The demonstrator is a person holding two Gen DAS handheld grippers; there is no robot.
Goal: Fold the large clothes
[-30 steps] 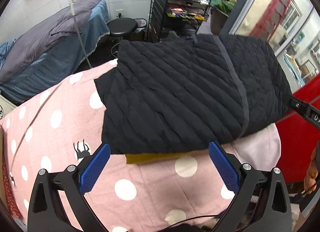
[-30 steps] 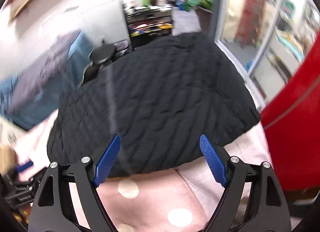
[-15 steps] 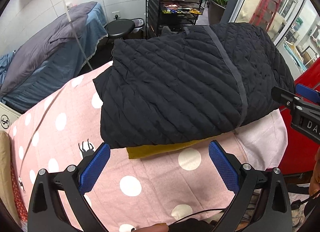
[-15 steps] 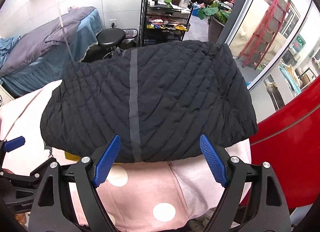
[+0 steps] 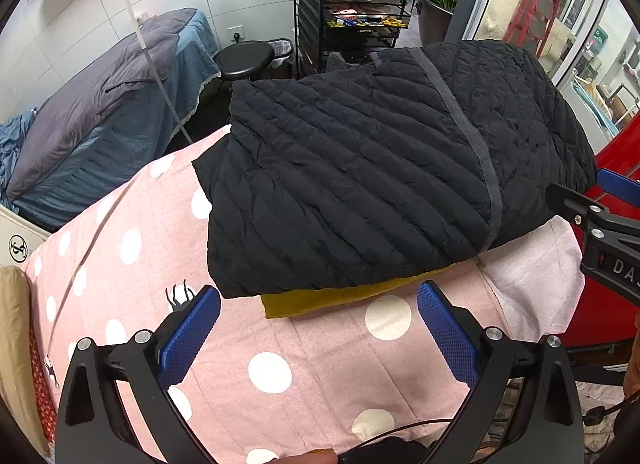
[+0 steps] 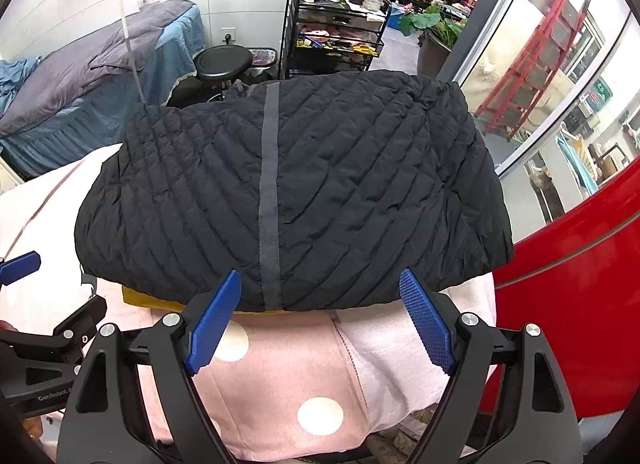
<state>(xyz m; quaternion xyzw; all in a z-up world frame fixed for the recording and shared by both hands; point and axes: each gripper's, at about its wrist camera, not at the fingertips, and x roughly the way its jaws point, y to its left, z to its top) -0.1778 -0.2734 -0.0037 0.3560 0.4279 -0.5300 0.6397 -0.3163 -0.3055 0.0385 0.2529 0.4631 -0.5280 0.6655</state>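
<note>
- A pink polka-dot cover [image 5: 132,248] is spread over the whole work surface, so the lower half of both views is pretty much filled by it; a plainer pale pink cloth [image 6: 400,368] is seen along its right edge.
- A black quilted jacket [image 5: 360,192] is laid folded on that cover, in the centre of both frames. A grey strip [image 6: 270,192] is seen running down its top face, straight up and down in the right wrist view, slanted toward the lower right in the left one.
- A mustard-yellow garment [image 5: 340,298] is tucked flat under the jacket, with only its near edge left sticking out at the jacket's lower rim.
- A bed with grey and blue covers [image 5: 100,116] is seen at upper left, a thin white lamp arm [image 5: 138,12] standing in front of it.
- A black wire shelf rack [image 6: 332,44] loaded with bottles is placed at top centre, a round black stool [image 5: 243,60] just left of it.
- A red curved panel [image 6: 572,264] is seen at the right edge, a red ladder [image 6: 540,52] behind glass above it.
- The left gripper [image 5: 318,330] is held spread wide with nothing between its blue pads [image 5: 190,334], just short of the jacket's near edge.
- The right gripper [image 6: 320,320] is likewise wide apart and empty, its tips right at the jacket's near rim; contact can't be told.
</note>
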